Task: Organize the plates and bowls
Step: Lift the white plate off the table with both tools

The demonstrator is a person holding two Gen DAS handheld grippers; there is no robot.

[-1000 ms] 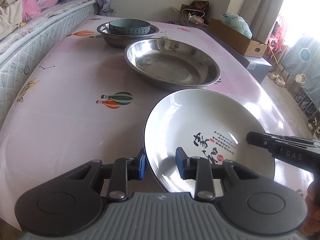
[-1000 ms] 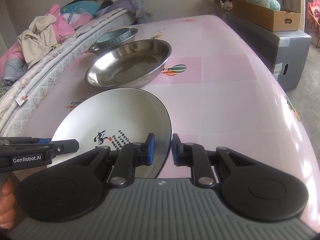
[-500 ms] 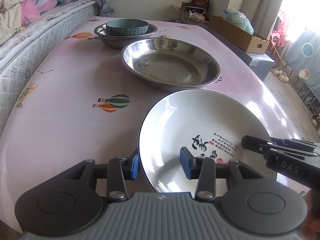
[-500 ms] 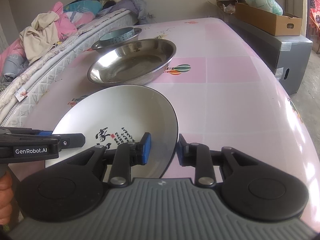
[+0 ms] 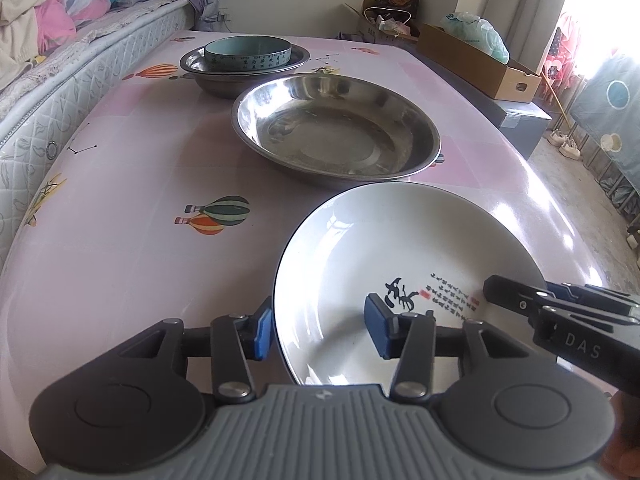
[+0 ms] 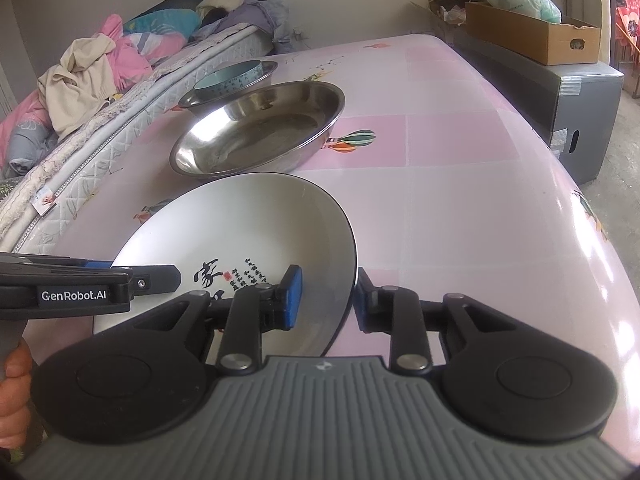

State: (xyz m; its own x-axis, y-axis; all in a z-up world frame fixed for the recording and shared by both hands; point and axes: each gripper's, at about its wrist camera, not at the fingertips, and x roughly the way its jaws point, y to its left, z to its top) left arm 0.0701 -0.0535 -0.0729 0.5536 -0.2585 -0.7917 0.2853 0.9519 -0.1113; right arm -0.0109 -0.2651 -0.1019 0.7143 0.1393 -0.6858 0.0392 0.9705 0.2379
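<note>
Lying flat, white plate [image 5: 384, 256] face-up

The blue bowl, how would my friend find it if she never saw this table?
Start at the pink balloon-print table and look to its far end, by the mattress. There the blue bowl sits inside a small steel basin. It's the only blue, straight-sided dish.

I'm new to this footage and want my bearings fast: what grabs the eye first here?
The white plate with black calligraphy, nearest the cameras on the pink table, stands out: the left hand-held gripper and right hand-held gripper each straddle its rim, open. Just behind it sits a large steel basin, and farther back a teal bowl rests inside a smaller steel bowl.
</note>
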